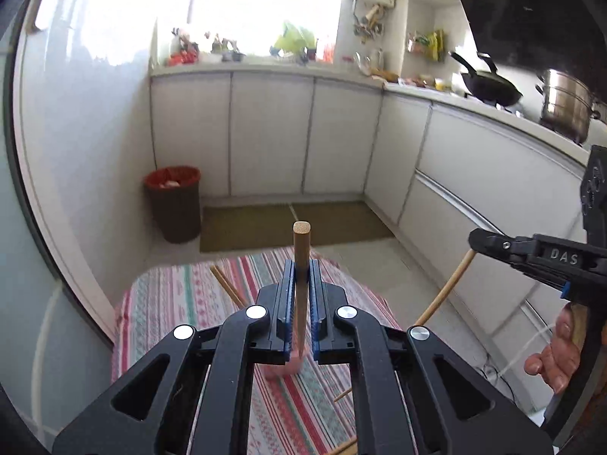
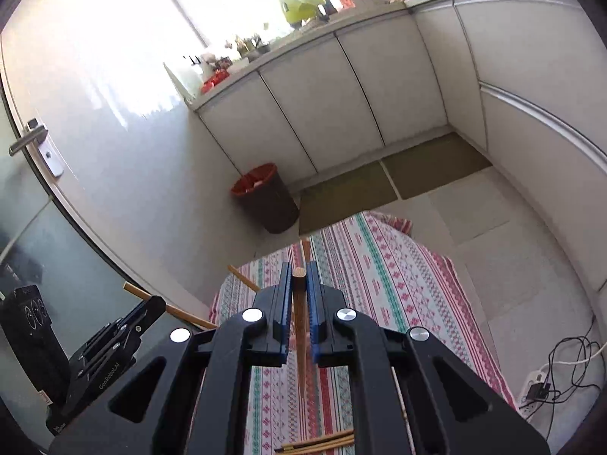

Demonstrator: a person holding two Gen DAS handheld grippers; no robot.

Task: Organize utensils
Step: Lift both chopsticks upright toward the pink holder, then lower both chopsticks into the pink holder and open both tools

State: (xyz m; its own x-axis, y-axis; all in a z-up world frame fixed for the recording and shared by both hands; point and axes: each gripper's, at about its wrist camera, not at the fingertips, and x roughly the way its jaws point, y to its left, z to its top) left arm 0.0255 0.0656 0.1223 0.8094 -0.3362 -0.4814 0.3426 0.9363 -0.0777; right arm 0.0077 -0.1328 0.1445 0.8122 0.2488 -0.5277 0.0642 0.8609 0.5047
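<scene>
Above the striped table (image 1: pixel 170 303), my left gripper (image 1: pixel 301 276) and right gripper (image 2: pixel 299 288) each have their jaws clamped on one chopstick (image 1: pixel 302 250), lifted clear, I judge, for pairing.

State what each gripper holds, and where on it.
Left gripper grips a chopstick near its thick end; right gripper grips another chopstick, also near the thick end.
</scene>
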